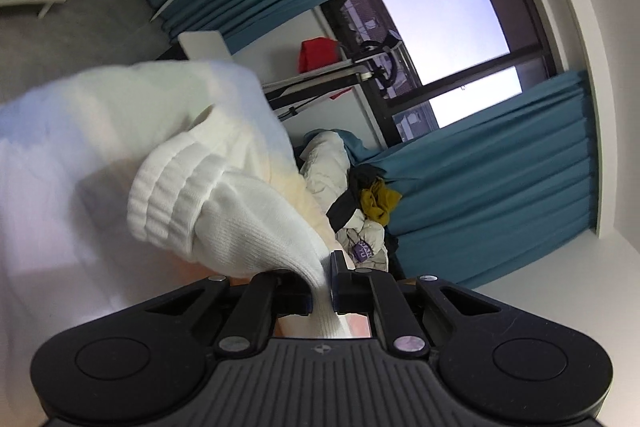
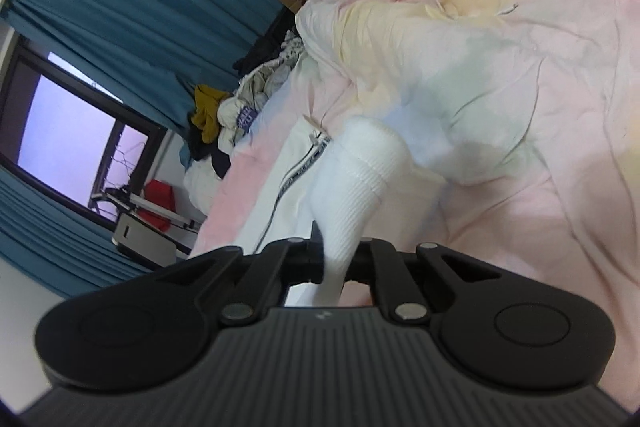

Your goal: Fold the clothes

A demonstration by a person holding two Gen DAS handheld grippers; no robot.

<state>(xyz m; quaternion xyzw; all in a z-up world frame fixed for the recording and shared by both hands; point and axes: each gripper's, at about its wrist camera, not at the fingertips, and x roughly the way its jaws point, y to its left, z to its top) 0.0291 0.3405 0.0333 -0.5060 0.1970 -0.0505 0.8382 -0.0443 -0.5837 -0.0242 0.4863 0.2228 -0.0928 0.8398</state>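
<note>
- Two grippers each pinch ribbed white fabric, so the relation that matters is how the cloth runs away from each pair of fingers.
- In the left wrist view, the left gripper, at lower centre, is closed narrowly on a white ribbed cuff. The cuff rises from the fingers toward the middle left of the frame, with its rolled end furthest from the grip.
- Right of that cuff, a pile of unfolded clothes lies at centre against the teal curtain, well apart from the gripper.
- In the right wrist view, the right gripper, at lower centre, is clamped on a white ribbed sleeve end. This slants up and right from the fingers.
- Left of it, the white garment body with its zipper lies on the pastel bedcover.
- I cannot tell whether both grips are on the same garment, so neither hand can be judged nearer. The next fold probably means carrying the held ends across that body.
</note>
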